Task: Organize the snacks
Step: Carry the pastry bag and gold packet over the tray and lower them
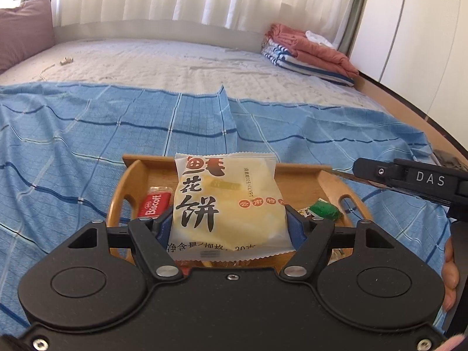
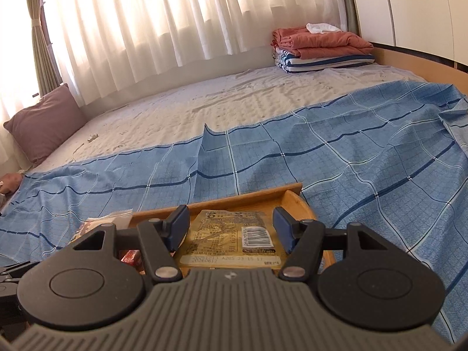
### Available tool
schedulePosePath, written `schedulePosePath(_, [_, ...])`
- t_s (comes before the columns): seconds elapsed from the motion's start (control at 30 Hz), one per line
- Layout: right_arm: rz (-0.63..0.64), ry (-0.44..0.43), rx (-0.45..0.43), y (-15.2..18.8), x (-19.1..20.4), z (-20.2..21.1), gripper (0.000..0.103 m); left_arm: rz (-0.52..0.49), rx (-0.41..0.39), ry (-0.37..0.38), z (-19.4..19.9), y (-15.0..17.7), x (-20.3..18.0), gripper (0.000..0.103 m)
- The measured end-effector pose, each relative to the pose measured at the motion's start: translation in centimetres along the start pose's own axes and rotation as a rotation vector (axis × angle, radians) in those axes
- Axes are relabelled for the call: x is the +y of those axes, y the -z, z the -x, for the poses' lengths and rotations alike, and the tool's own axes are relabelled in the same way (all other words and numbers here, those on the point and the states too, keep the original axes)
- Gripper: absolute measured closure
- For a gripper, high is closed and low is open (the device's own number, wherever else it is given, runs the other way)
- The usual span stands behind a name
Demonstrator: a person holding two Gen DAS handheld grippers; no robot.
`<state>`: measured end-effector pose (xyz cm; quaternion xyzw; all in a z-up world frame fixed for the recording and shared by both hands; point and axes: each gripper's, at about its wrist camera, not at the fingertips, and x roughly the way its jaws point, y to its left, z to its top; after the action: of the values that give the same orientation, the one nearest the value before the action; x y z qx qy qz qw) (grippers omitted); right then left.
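Over half-hidden tray (image 1: 304,175), left claw (image 1: 228,225) clenched on pastry packet (image 1: 225,204); right claw's (image 2: 231,231) grip unclear.

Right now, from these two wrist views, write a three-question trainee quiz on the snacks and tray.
1. True or false: the left gripper grips the white pastry packet.
2. Which brand is on the red packet in the tray? A Biscoff, B Oreo, C Lay's.
3. Fill in: the green candy lies in the ____.

Key: 1 true; 2 A; 3 tray.
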<state>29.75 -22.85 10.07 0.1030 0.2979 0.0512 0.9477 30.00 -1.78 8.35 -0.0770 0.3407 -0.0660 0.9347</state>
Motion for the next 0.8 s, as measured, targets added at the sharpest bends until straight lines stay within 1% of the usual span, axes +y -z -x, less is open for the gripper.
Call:
schedulePosePath(0.17, [-0.009, 0.01, 0.055, 0.0, 0.3, -3.6, 0.038, 0.002, 0.026, -0.019, -3.3, 0.3, -0.3, 0.032])
schedulePosePath(0.33, [-0.019, 0.018, 0.081, 0.2, 0.4, -6.1, 0.038, -0.009, 0.048, -0.039, -5.8, 0.6, -0.5, 0.032])
schedulePosePath(0.6, [-0.015, 0.023, 0.111, 0.6, 0.5, -8.8, 0.038, -0.012, 0.061, -0.047, -8.0, 0.6, -0.1, 0.032])
schedulePosePath(0.8, [0.007, 0.028, 0.123, 1.0, 0.7, -9.9, 0.038, -0.008, 0.05, -0.048, -8.7, 0.5, 0.3, 0.032])
